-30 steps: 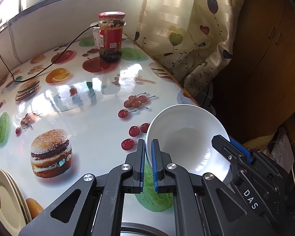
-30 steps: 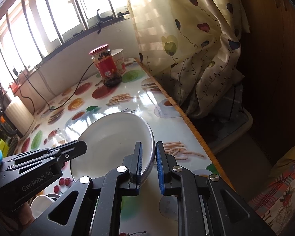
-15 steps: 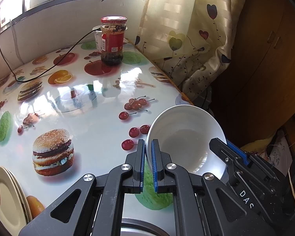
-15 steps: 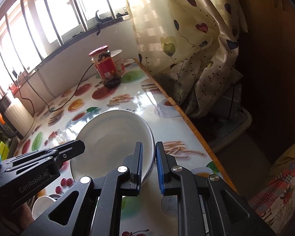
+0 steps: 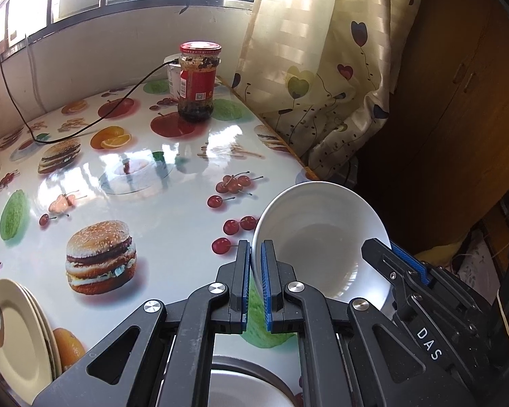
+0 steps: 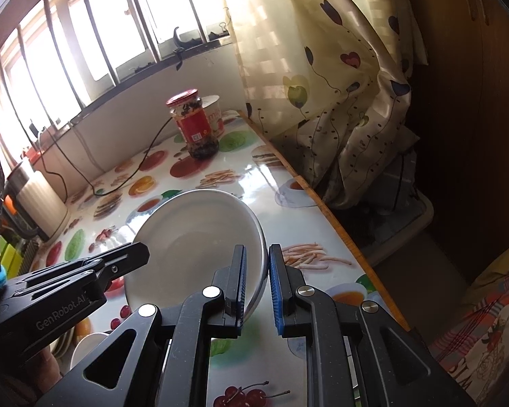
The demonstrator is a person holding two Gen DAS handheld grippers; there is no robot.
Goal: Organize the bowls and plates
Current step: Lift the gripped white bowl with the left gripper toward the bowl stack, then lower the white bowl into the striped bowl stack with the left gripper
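Two grippers hold one white bowl together, up in the air over the near right part of the table. The left gripper is squeezed tight on the bowl's left rim, with the thin rim pinched between its blue pads. The right gripper is clamped on the other side of the rim, and its blue pads have the edge of the bowl between them. In the left camera, the right gripper shows at the bowl's far side. In the right camera, the left gripper reaches in from the left to the rim of the bowl. The bowl is tipped, so its empty inside faces the cameras. The table has a shiny cover with pictures of burgers, cherries and fruit. A stack of pale plates sits at the near left edge of the table. Another white dish lies right under the left gripper, mostly hidden. A jar with a red lid stands at the far end of the table, near the window. A black cord runs across the table beside it. A curtain with hearts hangs on the right.
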